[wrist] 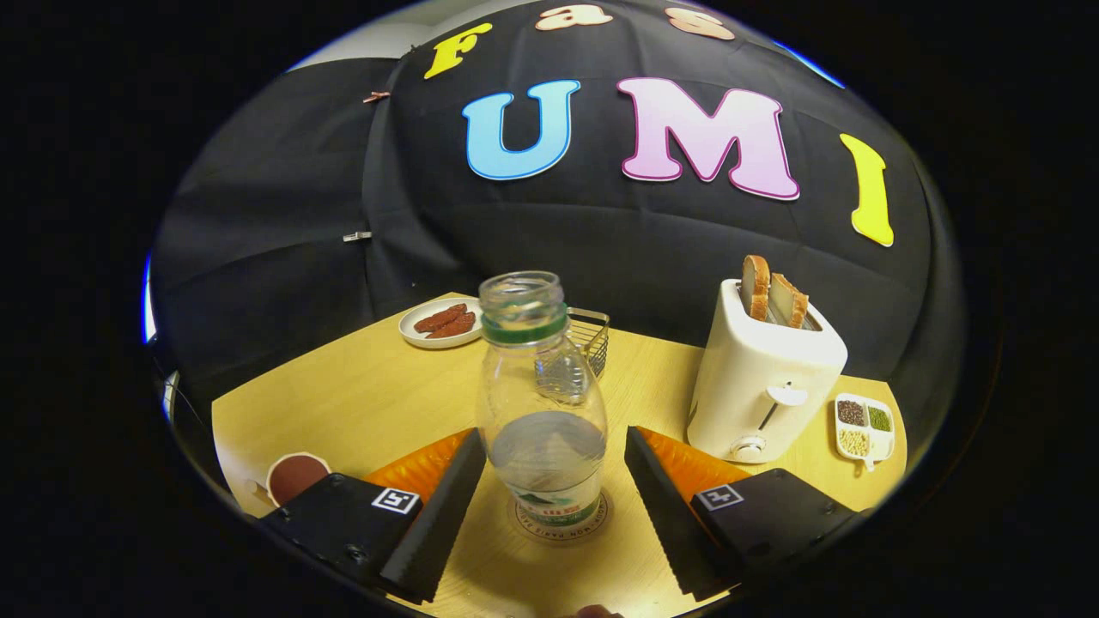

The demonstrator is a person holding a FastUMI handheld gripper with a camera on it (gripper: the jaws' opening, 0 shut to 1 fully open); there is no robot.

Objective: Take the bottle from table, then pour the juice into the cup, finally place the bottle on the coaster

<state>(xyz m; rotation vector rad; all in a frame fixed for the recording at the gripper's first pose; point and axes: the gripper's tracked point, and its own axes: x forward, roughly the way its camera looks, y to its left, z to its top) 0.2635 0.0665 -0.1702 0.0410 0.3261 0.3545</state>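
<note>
Beside the left finger, a cup with dark contents on the counter. Between the spread fingers of the tool, neither touching it: uncapped bottle, upright on a round coaster, liquid low inside. Likely release after placing, though possibly approach. Best drawn straight back, fingers kept wide, no brushing the bottle's sides. Beyond: plate of snacks, wire basket. Further right: toaster with bread, divided dish.
</note>
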